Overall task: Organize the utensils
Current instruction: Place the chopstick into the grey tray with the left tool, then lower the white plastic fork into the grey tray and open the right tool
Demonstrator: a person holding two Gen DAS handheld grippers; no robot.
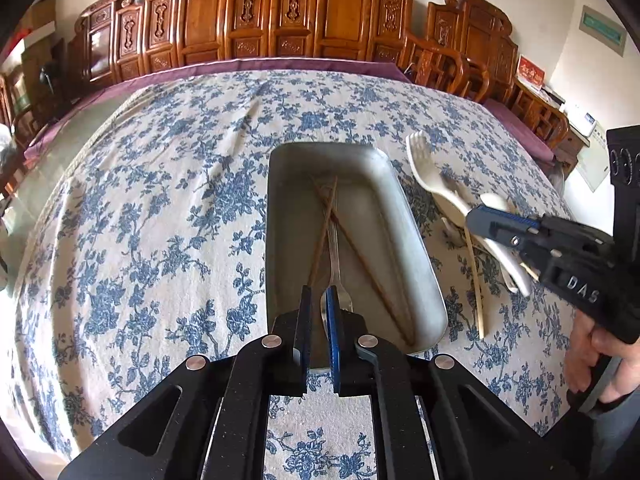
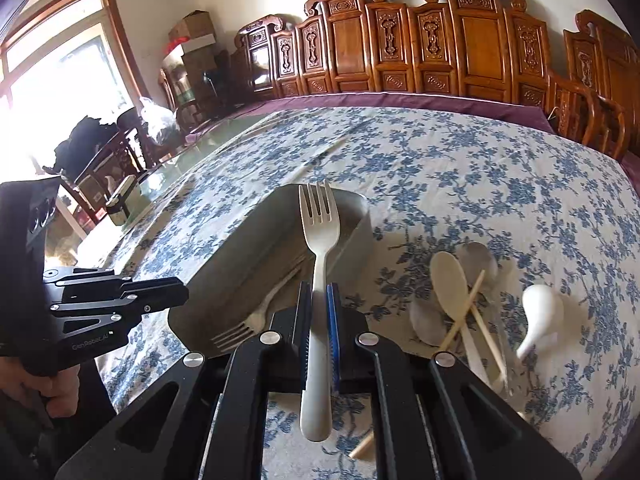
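Fork [image 2: 320, 216]: white plastic, pinched at mid-handle, tines pointing far, just over the near right wall of the tray.
Right gripper [image 2: 320, 292]: pressed together on the fork handle; handle end sticks out on the near side.
Tray [image 1: 276, 220]: grey metal, long axis near to far, middle of the cloth [image 1: 160, 200].
Step in hand: carry the fork left over the tray and lay it inside.
Method: hold the pinch firm until the fork is low over the tray floor. Align the handle with the tray's long axis. Lower flat beside the utensils already inside, not across them. Spread the jaws only once the tines rest, then lift straight off.
Risk: long handle end may catch the near rim; clear the wall first.
Left gripper [image 1: 319, 296]: pressed together, nothing pinched, hanging over the near end of the tray. Move aside if the path crosses.
Count, in hand: one fork.
Count, in tray: two brown chopsticks [image 1: 324, 224], crossed; one metal fork [image 2: 236, 336]; possibly a metal spoon beside it, cannot tell.
Count, on cloth right of tray: one cream spoon [image 2: 450, 276]; one white soup spoon [image 2: 540, 304]; two pale chopsticks [image 2: 464, 308]; at least one metal spoon [image 2: 478, 258], partly covered.
Count, trays: one.
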